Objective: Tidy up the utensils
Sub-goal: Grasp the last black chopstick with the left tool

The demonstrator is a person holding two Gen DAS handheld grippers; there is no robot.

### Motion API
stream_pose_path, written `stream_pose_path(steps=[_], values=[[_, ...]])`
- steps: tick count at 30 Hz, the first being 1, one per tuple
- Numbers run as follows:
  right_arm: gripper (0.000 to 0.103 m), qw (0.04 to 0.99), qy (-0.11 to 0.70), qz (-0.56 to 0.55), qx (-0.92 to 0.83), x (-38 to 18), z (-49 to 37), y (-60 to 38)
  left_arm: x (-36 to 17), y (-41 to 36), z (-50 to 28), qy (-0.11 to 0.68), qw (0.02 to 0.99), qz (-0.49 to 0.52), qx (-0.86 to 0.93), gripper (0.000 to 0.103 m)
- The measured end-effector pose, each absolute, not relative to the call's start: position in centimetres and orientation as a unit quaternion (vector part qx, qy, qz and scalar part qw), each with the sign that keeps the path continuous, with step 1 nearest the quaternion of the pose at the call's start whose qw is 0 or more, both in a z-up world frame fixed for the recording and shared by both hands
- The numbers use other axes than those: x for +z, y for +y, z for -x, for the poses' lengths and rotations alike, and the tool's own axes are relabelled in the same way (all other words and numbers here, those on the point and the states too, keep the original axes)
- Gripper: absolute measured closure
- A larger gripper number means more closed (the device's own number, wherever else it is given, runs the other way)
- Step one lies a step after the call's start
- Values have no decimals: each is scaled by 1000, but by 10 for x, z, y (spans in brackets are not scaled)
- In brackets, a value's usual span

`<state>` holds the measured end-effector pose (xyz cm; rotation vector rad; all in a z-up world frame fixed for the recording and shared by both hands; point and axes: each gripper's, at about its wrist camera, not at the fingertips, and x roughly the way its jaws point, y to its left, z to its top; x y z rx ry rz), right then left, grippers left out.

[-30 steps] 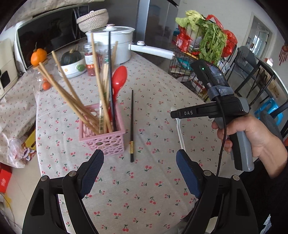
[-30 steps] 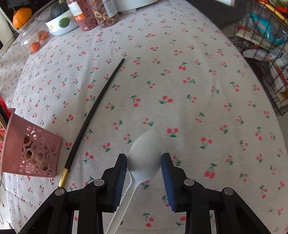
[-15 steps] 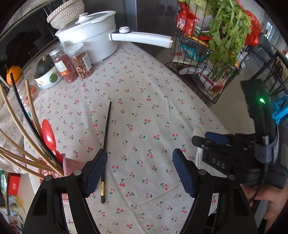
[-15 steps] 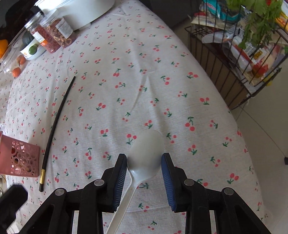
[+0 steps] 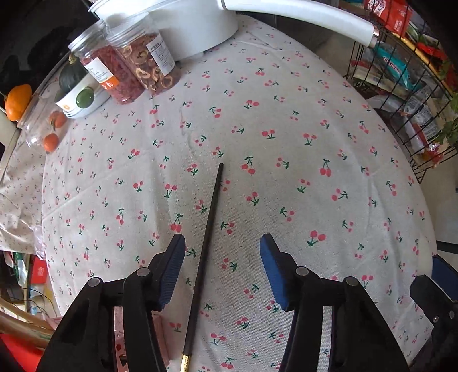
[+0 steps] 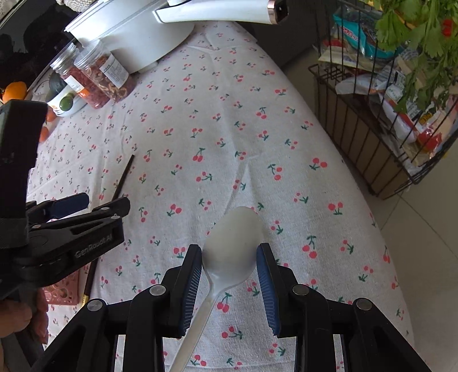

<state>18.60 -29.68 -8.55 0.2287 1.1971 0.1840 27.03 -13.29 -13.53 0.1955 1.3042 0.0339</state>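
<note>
A black chopstick (image 5: pixel 204 249) with a gold end lies on the cherry-print tablecloth (image 5: pixel 286 171). My left gripper (image 5: pixel 221 269) is open and hovers over it, the stick running between the fingers nearer the left one. It also shows in the right wrist view (image 6: pixel 86 206), with the chopstick (image 6: pixel 123 177) beyond it. My right gripper (image 6: pixel 230 269) is shut on a white plastic spoon (image 6: pixel 232 243), bowl forward, held above the cloth. A corner of the pink utensil basket (image 6: pixel 61 292) shows under the left gripper.
A white pot (image 5: pixel 186 25) with a long handle, two spice jars (image 5: pixel 128 68), a bowl (image 5: pixel 77 97) and oranges (image 5: pixel 17 100) stand at the back left. A black wire rack (image 6: pixel 386 114) with groceries stands past the table's right edge.
My left gripper has moved forward and down over the black chopstick, past the pink basket. My right gripper has lifted and tilted back with the spoon still in it.
</note>
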Motion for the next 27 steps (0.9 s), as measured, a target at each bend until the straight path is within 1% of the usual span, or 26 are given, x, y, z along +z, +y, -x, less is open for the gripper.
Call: stream_pose_path(steps=[8, 12, 13, 15, 21, 27], values=[[68, 811, 566, -119, 82, -93, -190, -310, -153, -120, -282, 622, 780, -68, 16, 54], [68, 812, 565, -122, 80, -92, -188, -314, -154, -112, -282, 628, 778, -20, -4, 75], [68, 812, 565, -122, 79, -92, -187, -315, -155, -113, -282, 627, 779, -27, -8, 78], [68, 813, 564, -123, 77, -91, -186, -316, -154, -121, -278, 623, 780, -52, -16, 91], [68, 818, 556, -127, 74, -85, -178, -318, -149, -143, -257, 612, 786, -92, -13, 95], [68, 829, 537, -138, 72, -74, -169, -320, -115, -150, -227, 556, 823, -110, -32, 97]])
